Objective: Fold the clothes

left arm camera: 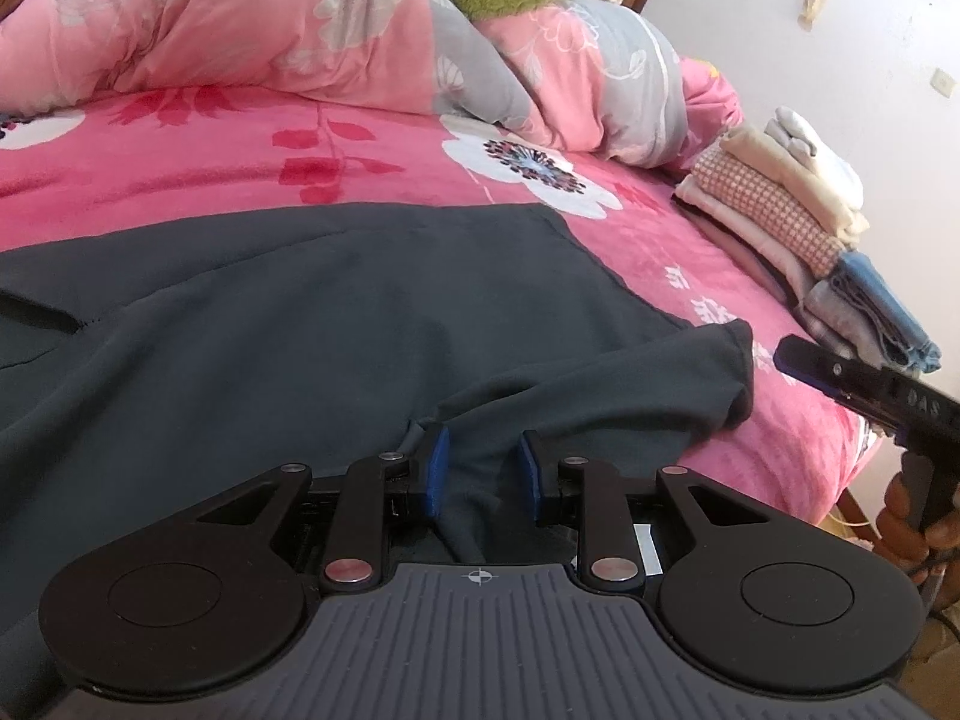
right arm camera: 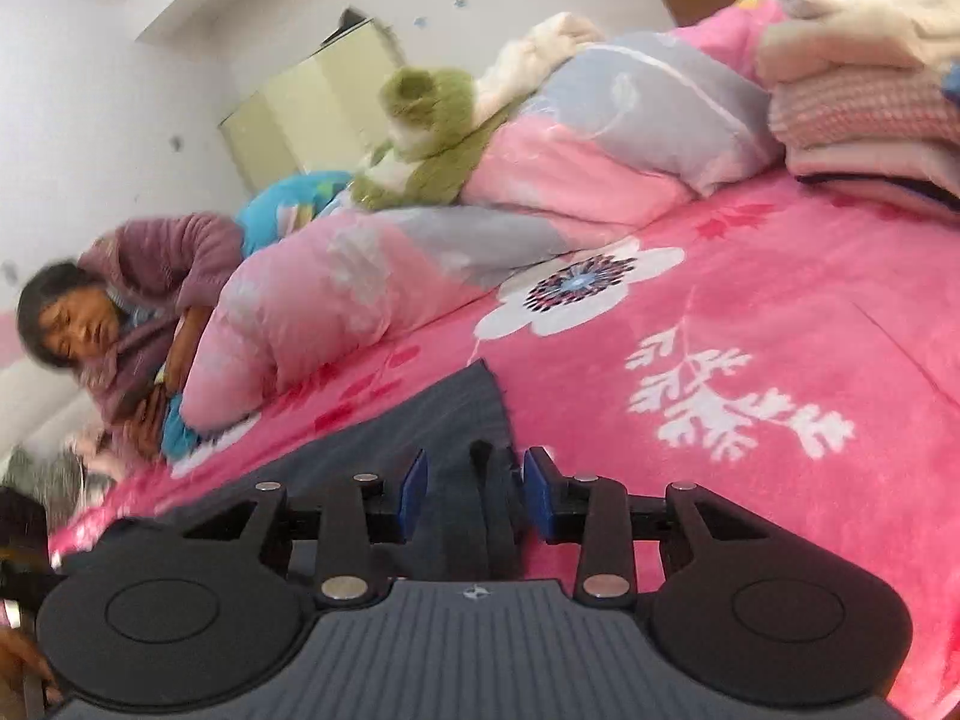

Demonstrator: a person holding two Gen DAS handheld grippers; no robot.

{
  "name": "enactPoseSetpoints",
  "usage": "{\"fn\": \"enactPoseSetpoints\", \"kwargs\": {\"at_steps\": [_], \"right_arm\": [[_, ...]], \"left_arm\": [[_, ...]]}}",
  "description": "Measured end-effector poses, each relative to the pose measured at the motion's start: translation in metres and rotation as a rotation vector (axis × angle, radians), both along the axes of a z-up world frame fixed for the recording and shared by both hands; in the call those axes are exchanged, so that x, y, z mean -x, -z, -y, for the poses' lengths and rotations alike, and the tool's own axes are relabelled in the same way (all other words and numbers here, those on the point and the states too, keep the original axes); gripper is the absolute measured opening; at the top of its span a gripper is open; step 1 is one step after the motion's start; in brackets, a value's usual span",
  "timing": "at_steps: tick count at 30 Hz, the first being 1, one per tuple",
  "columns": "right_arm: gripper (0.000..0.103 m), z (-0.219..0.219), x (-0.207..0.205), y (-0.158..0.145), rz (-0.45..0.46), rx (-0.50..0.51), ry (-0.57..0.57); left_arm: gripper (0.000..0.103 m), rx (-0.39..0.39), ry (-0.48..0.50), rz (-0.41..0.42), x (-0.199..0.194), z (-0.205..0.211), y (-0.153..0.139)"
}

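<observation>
Pink floral bedspread (left arm camera: 372,138) covers the whole work surface, with a bunched pink-and-grey quilt (left arm camera: 252,30) along the far side and a green plush blanket (right arm camera: 432,138) on top of it. Your dark grey garment (left arm camera: 312,306) lies spread flat on the bedspread, near edge toward you, one corner flipped up at the right.

Your left gripper (left arm camera: 483,474) sits at that near edge with a bunched fold of the garment between its blue pads (left arm camera: 437,474). Pads look pressed into the cloth on both sides, so it reads as clamped on the fabric.

Your right gripper (right arm camera: 474,495) is over the garment's right edge. A dark strip of cloth runs up between the pads, but there is a visible gap on each side: jaws apart, not gripping. In the left wrist view it shows at the right edge, held by your hand (left arm camera: 918,522).

A stack of folded clothes (left arm camera: 798,240) sits at the far right of the bed, well apart from the garment. A person in a purple top (right arm camera: 156,300) sits at the far side of the bed.
</observation>
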State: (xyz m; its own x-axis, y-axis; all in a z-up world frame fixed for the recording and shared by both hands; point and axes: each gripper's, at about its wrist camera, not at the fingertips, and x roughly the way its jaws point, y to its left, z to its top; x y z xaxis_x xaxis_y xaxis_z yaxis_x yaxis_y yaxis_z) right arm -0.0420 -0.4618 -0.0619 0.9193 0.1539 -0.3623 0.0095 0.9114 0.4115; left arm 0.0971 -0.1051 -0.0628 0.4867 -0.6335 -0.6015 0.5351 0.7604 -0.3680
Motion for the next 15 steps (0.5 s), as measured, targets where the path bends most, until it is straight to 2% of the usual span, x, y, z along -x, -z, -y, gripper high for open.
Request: {"fn": "enactPoseSetpoints", "kwargs": {"at_steps": [3,5,7,10,12,14,15], "right_arm": [[0.037,-0.019,0.001,-0.005,0.023,0.112,-0.080],[0.035,-0.035,0.005,-0.011,0.052,0.164,-0.174],[0.034,-0.042,0.003,-0.015,0.071,0.167,-0.269],[0.034,-0.037,-0.017,-0.007,-0.026,0.153,-0.259],[0.034,-0.010,-0.035,0.005,-0.122,0.072,-0.138],[0.033,0.028,-0.045,0.017,-0.199,-0.088,0.038],[0.034,0.044,-0.040,0.018,-0.187,-0.175,0.089]], "left_arm": [[0.026,-0.003,0.001,0.006,0.000,0.000,0.000],[0.026,-0.010,0.004,0.014,0.001,0.000,0.000],[0.026,-0.017,0.008,0.024,0.002,0.001,0.000],[0.026,-0.022,0.012,0.033,0.003,0.001,0.000],[0.026,-0.023,0.013,0.034,0.003,0.001,0.000],[0.026,-0.024,0.014,0.035,0.003,0.001,0.000],[0.026,-0.023,0.014,0.034,0.003,0.000,0.000]]}}
